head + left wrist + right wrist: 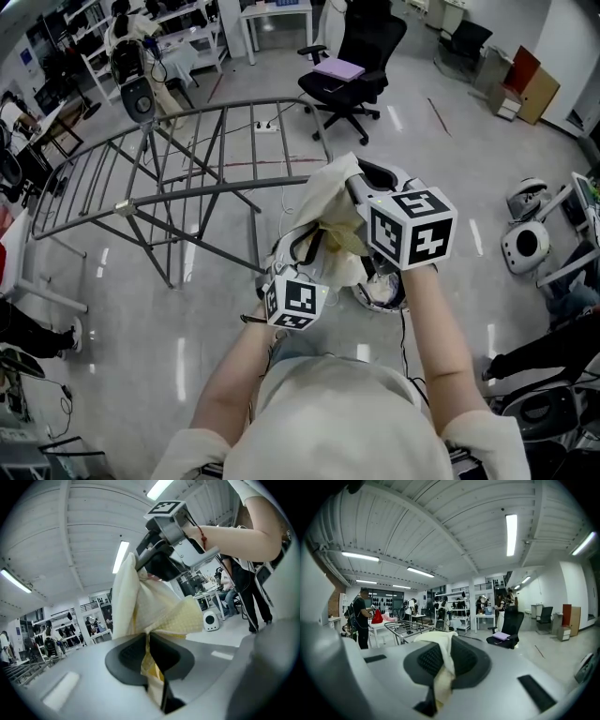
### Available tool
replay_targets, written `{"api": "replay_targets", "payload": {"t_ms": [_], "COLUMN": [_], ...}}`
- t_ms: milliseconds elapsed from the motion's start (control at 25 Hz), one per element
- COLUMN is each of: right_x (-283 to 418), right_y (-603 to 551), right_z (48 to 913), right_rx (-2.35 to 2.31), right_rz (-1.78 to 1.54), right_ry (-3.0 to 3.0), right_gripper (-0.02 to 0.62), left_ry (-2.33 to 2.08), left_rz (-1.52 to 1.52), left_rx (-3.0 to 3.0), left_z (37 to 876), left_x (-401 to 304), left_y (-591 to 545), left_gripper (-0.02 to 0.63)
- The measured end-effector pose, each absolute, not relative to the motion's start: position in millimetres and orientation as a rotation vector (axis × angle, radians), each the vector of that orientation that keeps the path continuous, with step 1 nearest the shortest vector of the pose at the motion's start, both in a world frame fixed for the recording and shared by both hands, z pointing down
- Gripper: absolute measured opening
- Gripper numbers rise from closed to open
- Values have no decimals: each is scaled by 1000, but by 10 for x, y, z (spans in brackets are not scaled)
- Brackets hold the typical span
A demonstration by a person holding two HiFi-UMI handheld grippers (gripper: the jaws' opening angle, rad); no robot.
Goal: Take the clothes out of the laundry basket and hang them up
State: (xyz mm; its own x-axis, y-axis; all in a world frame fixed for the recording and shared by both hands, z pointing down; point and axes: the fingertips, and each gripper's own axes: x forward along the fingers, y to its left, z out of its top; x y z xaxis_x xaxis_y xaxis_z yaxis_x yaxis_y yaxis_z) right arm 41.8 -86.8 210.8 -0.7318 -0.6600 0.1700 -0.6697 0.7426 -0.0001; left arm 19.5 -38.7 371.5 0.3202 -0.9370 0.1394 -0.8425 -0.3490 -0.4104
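A cream and pale yellow garment (330, 204) hangs in the air between both grippers, in front of the grey drying rack (187, 178). My left gripper (298, 253) is shut on a lower fold of it; the yellow cloth (140, 606) is pinched between the pads, and the gripper (151, 660) closes tight round it. My right gripper (352, 183) is shut on the garment's upper edge, and cream cloth (440, 648) sticks out from between its pads. A white basket (380, 291) lies partly hidden under my right forearm.
A black office chair (352, 70) with a purple item on its seat stands beyond the rack. White round devices (525, 244) sit on the floor at the right. Tables, shelves and people line the far left, and the rack (405, 629) shows ahead in the right gripper view.
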Motion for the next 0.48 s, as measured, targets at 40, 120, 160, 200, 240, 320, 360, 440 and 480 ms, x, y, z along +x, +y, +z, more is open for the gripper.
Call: {"api": "replay_targets", "payload": {"t_ms": [40, 120, 160, 200, 240, 320, 360, 440, 480], "right_x": [417, 436, 462, 498, 541, 627, 663, 734, 773], "right_y": [-882, -911, -931, -953, -976, -1029, -1060, -1132, -1167], "right_z": [2099, 2066, 2053, 2052, 2071, 2153, 2201, 2294, 2349], "right_rx": [1075, 1089, 1099, 1108, 1117, 1135, 1144, 1167, 1179], "right_rz": [102, 109, 104, 93, 82, 67, 65, 77, 92], "right_ry": [-2785, -2788, -2784, -2776, -2765, -2739, -2727, -2701, -2688], "right_gripper": [21, 21, 21, 21, 21, 23, 23, 25, 26], "left_ry": [1611, 1605, 1600, 1596, 1595, 1606, 1618, 1654, 1676], "left_rz": [-515, -511, -503, -489, -469, -420, -395, -350, -329], "left_rx": [-2322, -2332, -2347, -2366, -2385, -2408, -2406, -2386, -2373], "left_z": [3683, 3630, 3604, 3578, 3550, 3467, 3394, 3223, 3137], "left_x": [153, 103, 100, 106, 111, 69, 15, -138, -224], "left_y": [-394, -401, -396, -385, -369, -348, -353, -394, -423], "left_gripper": [26, 21, 20, 18, 17, 14, 14, 13, 12]}}
